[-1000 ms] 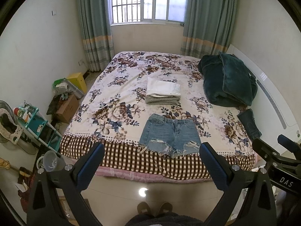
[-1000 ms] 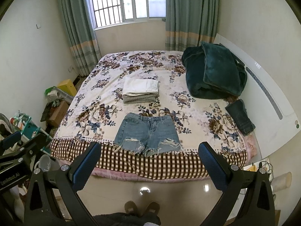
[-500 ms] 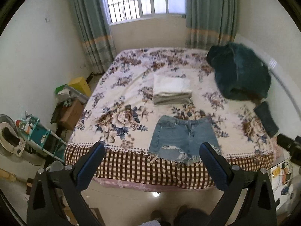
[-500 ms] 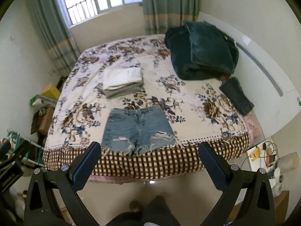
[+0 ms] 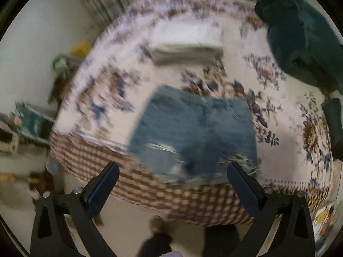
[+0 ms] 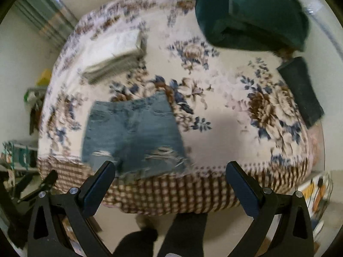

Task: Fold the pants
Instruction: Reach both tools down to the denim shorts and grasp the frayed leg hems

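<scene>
At the left of my view a folded stack of pale cloth (image 6: 115, 57) lies on the floral bedspread (image 6: 214, 115), and below it the frayed denim shorts (image 6: 133, 137) lie flat in the lower-left middle, hems at the checkered edge. My left gripper (image 5: 172, 170) and my right gripper (image 6: 170, 168) each hold their 2 flat blue-padded jaws wide apart, gripping nothing. A plush teal blanket (image 6: 253, 12) bunches at upper right.
</scene>
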A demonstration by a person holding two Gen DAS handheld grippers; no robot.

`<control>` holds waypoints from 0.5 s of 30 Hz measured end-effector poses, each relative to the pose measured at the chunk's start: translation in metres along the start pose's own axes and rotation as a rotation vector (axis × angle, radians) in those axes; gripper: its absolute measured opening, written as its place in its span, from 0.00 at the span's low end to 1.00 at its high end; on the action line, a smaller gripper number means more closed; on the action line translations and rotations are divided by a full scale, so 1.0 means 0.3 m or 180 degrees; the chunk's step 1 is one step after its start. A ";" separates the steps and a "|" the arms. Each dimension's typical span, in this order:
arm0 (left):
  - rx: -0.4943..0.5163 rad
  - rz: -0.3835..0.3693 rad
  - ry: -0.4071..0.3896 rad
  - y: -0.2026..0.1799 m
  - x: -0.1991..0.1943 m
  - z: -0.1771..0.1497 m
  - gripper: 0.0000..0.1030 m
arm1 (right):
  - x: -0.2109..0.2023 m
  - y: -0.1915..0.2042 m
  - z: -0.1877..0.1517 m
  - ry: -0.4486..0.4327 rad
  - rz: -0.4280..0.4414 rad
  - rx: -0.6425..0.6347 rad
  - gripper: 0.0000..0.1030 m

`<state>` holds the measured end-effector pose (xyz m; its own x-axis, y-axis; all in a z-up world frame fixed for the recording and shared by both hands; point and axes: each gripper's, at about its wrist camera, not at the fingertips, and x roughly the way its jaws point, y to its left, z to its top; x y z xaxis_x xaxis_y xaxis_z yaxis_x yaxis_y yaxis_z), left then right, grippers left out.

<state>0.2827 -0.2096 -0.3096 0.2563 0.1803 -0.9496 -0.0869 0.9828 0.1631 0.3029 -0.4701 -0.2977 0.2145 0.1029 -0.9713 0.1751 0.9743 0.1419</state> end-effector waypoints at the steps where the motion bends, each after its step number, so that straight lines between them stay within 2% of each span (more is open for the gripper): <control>1: -0.0023 -0.0009 0.0097 -0.073 0.084 0.004 1.00 | 0.080 -0.047 0.049 0.0064 0.0000 -0.0059 1.00; 5: 0.0036 -0.0029 0.0436 -0.341 0.386 -0.024 1.00 | 0.365 -0.212 0.192 0.0263 0.0002 -0.0154 1.00; 8: 0.0031 -0.0196 0.0745 -0.484 0.562 -0.094 1.00 | 0.543 -0.312 0.238 0.0435 -0.0001 -0.0171 1.00; 11: 0.0020 -0.0328 0.0922 -0.600 0.672 -0.165 1.00 | 0.677 -0.362 0.240 0.0574 -0.0021 -0.0272 1.00; 13: 0.0042 -0.0307 0.0975 -0.667 0.729 -0.208 1.00 | 0.745 -0.372 0.222 0.0635 -0.0044 -0.0350 1.00; 14: 0.0049 -0.0297 0.0988 -0.687 0.747 -0.221 0.98 | 0.785 -0.380 0.223 0.0665 -0.0041 -0.0384 1.00; 15: 0.0054 -0.0269 0.0993 -0.707 0.768 -0.236 0.88 | 0.818 -0.383 0.224 0.0693 -0.0038 -0.0405 1.00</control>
<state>0.2919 -0.3793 -0.5819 -0.0458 0.0793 -0.9958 -0.0611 0.9948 0.0821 0.4000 -0.5703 -0.5396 -0.0012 0.1186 -0.9929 0.0510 0.9917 0.1183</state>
